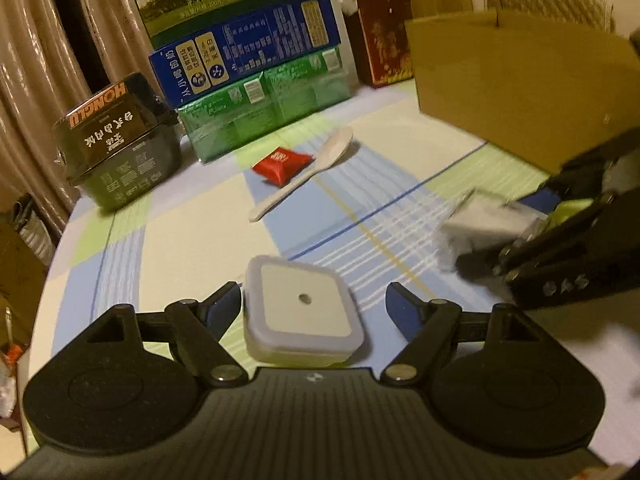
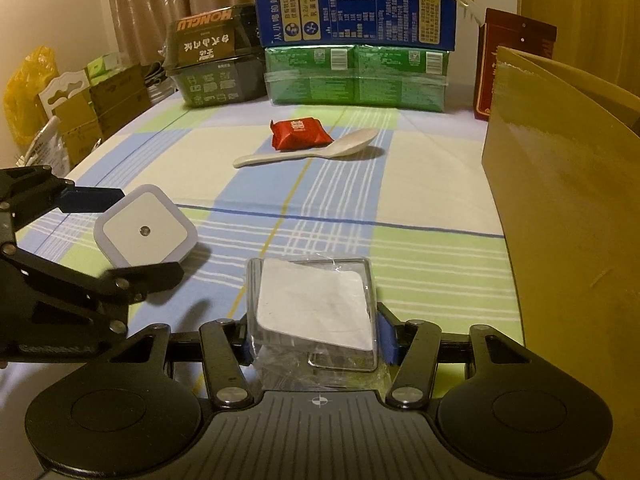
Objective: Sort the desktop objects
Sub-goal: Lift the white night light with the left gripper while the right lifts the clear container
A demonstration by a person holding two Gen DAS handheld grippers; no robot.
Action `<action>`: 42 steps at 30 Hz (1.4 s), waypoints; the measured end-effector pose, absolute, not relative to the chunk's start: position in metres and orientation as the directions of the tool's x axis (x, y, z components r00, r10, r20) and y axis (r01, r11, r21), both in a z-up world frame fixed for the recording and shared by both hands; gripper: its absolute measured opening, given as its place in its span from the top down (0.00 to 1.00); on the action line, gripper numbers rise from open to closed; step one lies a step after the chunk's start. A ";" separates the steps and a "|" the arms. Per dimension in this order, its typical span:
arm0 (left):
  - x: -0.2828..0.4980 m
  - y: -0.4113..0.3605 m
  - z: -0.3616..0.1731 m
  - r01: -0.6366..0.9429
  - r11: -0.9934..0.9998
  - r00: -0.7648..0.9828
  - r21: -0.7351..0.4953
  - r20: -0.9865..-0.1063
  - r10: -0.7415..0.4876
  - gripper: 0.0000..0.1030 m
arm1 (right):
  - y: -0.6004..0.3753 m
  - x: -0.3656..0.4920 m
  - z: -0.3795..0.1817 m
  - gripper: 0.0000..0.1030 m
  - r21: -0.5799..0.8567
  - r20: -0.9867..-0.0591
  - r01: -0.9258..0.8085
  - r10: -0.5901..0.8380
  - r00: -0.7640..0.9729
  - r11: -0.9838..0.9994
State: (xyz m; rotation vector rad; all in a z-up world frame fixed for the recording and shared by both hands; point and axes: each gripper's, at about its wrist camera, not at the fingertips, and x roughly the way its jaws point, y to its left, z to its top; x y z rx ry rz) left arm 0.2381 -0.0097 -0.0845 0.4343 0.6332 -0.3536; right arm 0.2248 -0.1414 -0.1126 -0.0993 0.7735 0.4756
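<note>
A white square night-light (image 1: 302,308) lies flat on the checked tablecloth (image 1: 168,256). My left gripper (image 1: 314,294) is open and straddles it, one finger on each side. From the right wrist the same night-light (image 2: 146,232) shows between the left gripper's (image 2: 146,235) fingers. My right gripper (image 2: 316,336) is shut on a clear plastic pack holding a white square piece (image 2: 316,304), lifted just above the cloth. In the left wrist view that pack (image 1: 476,228) is blurred, with the right gripper (image 1: 516,224) at the right edge.
A white spoon (image 2: 316,150) and a red snack packet (image 2: 300,134) lie mid-table. An open cardboard box (image 2: 560,208) stands on the right. At the back are stacked blue and green milk cartons (image 2: 356,48), a black HONGLU box (image 2: 212,64) and a dark red box (image 2: 508,60).
</note>
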 end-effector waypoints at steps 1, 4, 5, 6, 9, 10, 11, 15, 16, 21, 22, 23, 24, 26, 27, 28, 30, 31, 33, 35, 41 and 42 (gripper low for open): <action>0.239 -0.009 -0.086 0.442 0.852 0.751 0.280 -0.634 -0.181 0.26 | -0.141 0.225 -0.113 0.49 0.087 -0.692 -0.447 0.377 0.616 0.890; 0.239 -0.009 -0.090 0.431 0.846 0.760 0.313 -0.632 -0.154 0.27 | -0.141 0.225 -0.113 0.49 0.090 -0.692 -0.446 0.378 0.615 0.891; 0.239 -0.010 -0.091 0.431 0.842 0.761 0.324 -0.632 -0.147 0.27 | -0.141 0.225 -0.112 0.49 0.091 -0.692 -0.445 0.378 0.615 0.891; 0.239 -0.011 -0.092 0.429 0.837 0.764 0.339 -0.631 -0.135 0.28 | -0.141 0.225 -0.113 0.49 0.090 -0.692 -0.445 0.377 0.615 0.891; 0.238 -0.014 -0.096 0.436 0.815 0.770 0.383 -0.627 -0.117 0.29 | -0.141 0.225 -0.112 0.49 0.095 -0.692 -0.441 0.378 0.615 0.892; 0.237 -0.015 -0.097 0.438 0.809 0.771 0.393 -0.626 -0.113 0.30 | -0.141 0.225 -0.112 0.49 0.097 -0.692 -0.440 0.378 0.615 0.893; 0.237 -0.015 -0.098 0.438 0.806 0.772 0.397 -0.626 -0.111 0.32 | -0.141 0.226 -0.112 0.49 0.098 -0.692 -0.439 0.378 0.615 0.893; 0.239 -0.016 -0.100 0.439 0.798 0.771 0.413 -0.629 -0.099 0.37 | -0.141 0.226 -0.112 0.49 0.098 -0.692 -0.439 0.379 0.615 0.893; 0.239 -0.016 -0.100 0.439 0.798 0.771 0.413 -0.629 -0.099 0.37 | -0.141 0.226 -0.112 0.49 0.099 -0.692 -0.439 0.379 0.615 0.893; 0.242 -0.015 -0.098 0.428 0.818 0.759 0.384 -0.644 -0.095 0.38 | -0.142 0.226 -0.112 0.49 0.098 -0.693 -0.439 0.378 0.614 0.893; 0.243 -0.014 -0.097 0.421 0.828 0.755 0.371 -0.649 -0.093 0.38 | -0.142 0.226 -0.112 0.49 0.099 -0.692 -0.439 0.379 0.614 0.893; 0.244 -0.014 -0.095 0.416 0.835 0.753 0.359 -0.651 -0.095 0.38 | -0.142 0.226 -0.112 0.49 0.097 -0.691 -0.438 0.377 0.617 0.894; 0.244 -0.013 -0.093 0.412 0.844 0.752 0.344 -0.652 -0.100 0.38 | -0.142 0.226 -0.112 0.49 0.095 -0.689 -0.434 0.374 0.621 0.896; 0.242 -0.011 -0.088 0.407 0.856 0.750 0.318 -0.652 -0.114 0.38 | -0.143 0.226 -0.111 0.50 0.089 -0.683 -0.423 0.365 0.633 0.902; 0.241 -0.011 -0.085 0.402 0.864 0.750 0.303 -0.650 -0.122 0.38 | -0.144 0.226 -0.110 0.50 0.089 -0.681 -0.417 0.361 0.637 0.904; 0.241 -0.009 -0.082 0.398 0.875 0.748 0.274 -0.649 -0.137 0.38 | -0.144 0.226 -0.109 0.50 0.089 -0.679 -0.414 0.359 0.640 0.906; 0.240 -0.007 -0.076 0.385 0.893 0.748 0.232 -0.646 -0.155 0.38 | -0.144 0.224 -0.107 0.50 0.088 -0.676 -0.412 0.358 0.644 0.907; 0.239 -0.007 -0.074 0.382 0.895 0.750 0.228 -0.643 -0.157 0.38 | -0.145 0.223 -0.106 0.50 0.086 -0.675 -0.412 0.357 0.645 0.907; 0.239 -0.004 -0.071 0.375 0.911 0.741 0.172 -0.646 -0.182 0.38 | -0.145 0.221 -0.105 0.50 0.081 -0.674 -0.411 0.354 0.648 0.908; 0.239 0.000 -0.068 0.357 0.925 0.734 0.127 -0.650 -0.194 0.39 | -0.145 0.218 -0.102 0.50 0.073 -0.672 -0.412 0.350 0.653 0.908; 0.233 0.009 -0.060 0.302 0.953 0.729 0.024 -0.650 -0.215 0.39 | -0.153 0.204 -0.091 0.50 0.087 -0.670 -0.391 0.345 0.658 0.916; 0.230 0.009 -0.059 0.298 0.954 0.729 0.018 -0.650 -0.215 0.39 | -0.154 0.201 -0.089 0.50 0.094 -0.671 -0.388 0.346 0.655 0.917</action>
